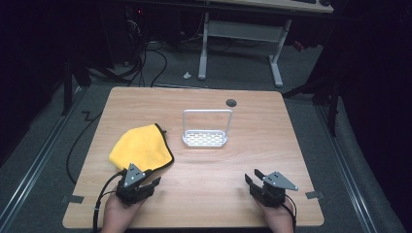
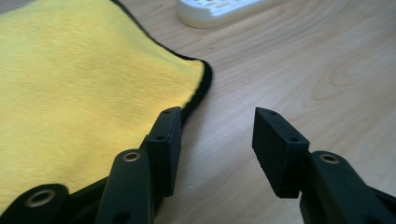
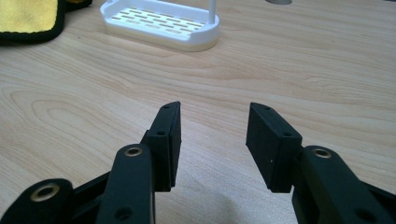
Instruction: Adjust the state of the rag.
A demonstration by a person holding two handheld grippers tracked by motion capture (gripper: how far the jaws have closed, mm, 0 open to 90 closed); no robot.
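Yellow cloth [image 1: 141, 149] with a thin black edge lies flat on the left side of the wooden table [image 1: 218, 194], and it looks like the thing the work is about. Its near corner sits just in front of the left gripper [image 1: 145, 180], which a hand [image 1: 119, 213] holds low at the table's near edge. In the left gripper view the cloth [image 2: 84, 93] fills the left part, and its black corner reaches right up to the left jaw, while the right jaw stands over bare wood. The jaws are wide apart and nothing is between them, so the cloth is not held yet. The step in hand seems to be getting ready to grab that corner. Next, the left gripper would need to slide a little toward the cloth, get the corner between its jaws, and then squeeze. Over on the right, the right gripper [image 1: 252, 182] rests near the table's edge, well apart from the cloth, with its jaws open and empty over plain wood. Farther back, near the middle of the table, stands a small white rack [image 1: 206, 137] with a tall wire handle and a tray full of holes, just beside the cloth's far corner. A little dark round hole [image 1: 231, 103] sits in the table behind it.
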